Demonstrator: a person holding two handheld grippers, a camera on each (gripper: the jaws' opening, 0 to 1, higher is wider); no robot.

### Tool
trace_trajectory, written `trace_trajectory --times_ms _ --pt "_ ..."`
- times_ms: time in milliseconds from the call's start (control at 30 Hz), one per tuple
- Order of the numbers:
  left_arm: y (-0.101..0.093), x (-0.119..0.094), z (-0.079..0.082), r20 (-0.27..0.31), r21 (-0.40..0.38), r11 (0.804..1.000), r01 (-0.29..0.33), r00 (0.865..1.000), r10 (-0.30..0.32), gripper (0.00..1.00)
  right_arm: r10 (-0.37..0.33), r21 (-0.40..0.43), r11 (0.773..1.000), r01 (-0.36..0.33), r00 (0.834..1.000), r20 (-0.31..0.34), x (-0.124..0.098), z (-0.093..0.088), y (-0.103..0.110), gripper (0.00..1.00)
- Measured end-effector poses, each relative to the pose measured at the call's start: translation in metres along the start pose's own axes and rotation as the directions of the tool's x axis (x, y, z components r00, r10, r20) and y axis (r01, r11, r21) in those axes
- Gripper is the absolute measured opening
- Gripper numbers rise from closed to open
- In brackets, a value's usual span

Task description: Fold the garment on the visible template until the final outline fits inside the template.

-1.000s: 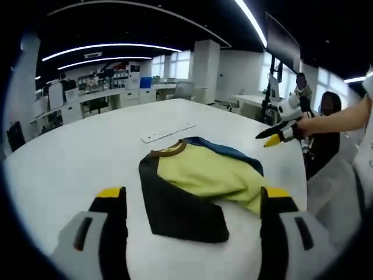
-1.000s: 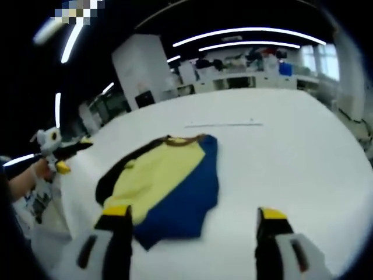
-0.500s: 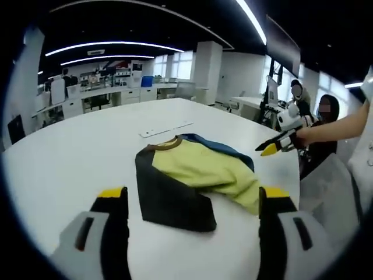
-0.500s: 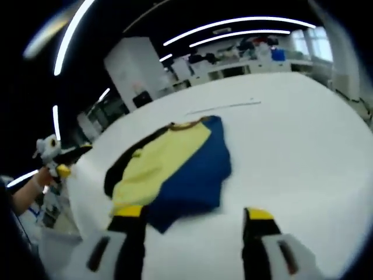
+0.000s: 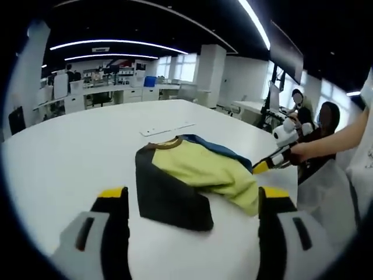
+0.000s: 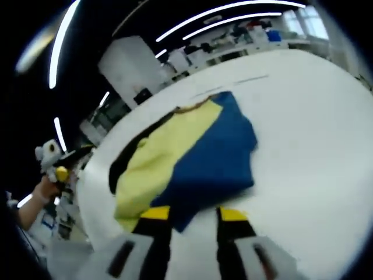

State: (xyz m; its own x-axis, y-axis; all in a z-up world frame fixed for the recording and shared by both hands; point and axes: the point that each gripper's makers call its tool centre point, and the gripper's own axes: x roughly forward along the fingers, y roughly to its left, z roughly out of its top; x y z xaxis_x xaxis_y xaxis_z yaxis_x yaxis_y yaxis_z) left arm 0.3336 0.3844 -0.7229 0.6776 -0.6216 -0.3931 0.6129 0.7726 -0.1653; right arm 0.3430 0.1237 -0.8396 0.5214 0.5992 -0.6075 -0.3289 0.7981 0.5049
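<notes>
On white table (image 5: 70, 151), folded garment (image 5: 186, 175) lies mid-surface, 12 o'clock of left gripper (image 5: 192, 201), jaws wide apart. Right gripper (image 6: 189, 213) jaws narrowed, at garment's (image 6: 192, 157) blue hem; grip unclear.

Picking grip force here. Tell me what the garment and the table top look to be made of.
The garment looks like soft knit fabric, matte, in yellow, blue and black panels: it drapes in folds and creases, with a ribbed-looking brown collar. The exact fibre cannot be told. The table looks like a hard, smooth white surface, perhaps laminate, with a faint sheen and no visible grain.
</notes>
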Motion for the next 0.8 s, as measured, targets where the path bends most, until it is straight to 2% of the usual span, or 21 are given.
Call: trace_trajectory --times_ms 133,300,467,800 --pt "0.0 -0.002 -0.002 -0.006 -0.001 1.0 -0.004 1.0 0.004 0.89 0.011 0.025 1.0 -0.011 1.0 -0.003 0.006 -0.002 0.007 0.16" --pt "-0.002 -0.003 -0.003 -0.003 -0.014 1.0 -0.008 1.0 0.008 0.88 -0.011 0.049 0.999 0.011 1.0 0.01 0.014 -0.004 0.001 0.0" --pt "-0.003 -0.004 -0.008 -0.009 -0.019 1.0 -0.004 1.0 0.004 0.88 -0.026 0.06 0.998 0.024 0.999 0.029 0.01 0.0 -0.001 0.0" --pt "-0.003 -0.004 -0.011 -0.002 -0.033 0.999 -0.003 1.0 0.003 0.87 -0.026 0.027 0.999 0.022 0.988 0.153 -0.022 0.043 0.009 0.0"
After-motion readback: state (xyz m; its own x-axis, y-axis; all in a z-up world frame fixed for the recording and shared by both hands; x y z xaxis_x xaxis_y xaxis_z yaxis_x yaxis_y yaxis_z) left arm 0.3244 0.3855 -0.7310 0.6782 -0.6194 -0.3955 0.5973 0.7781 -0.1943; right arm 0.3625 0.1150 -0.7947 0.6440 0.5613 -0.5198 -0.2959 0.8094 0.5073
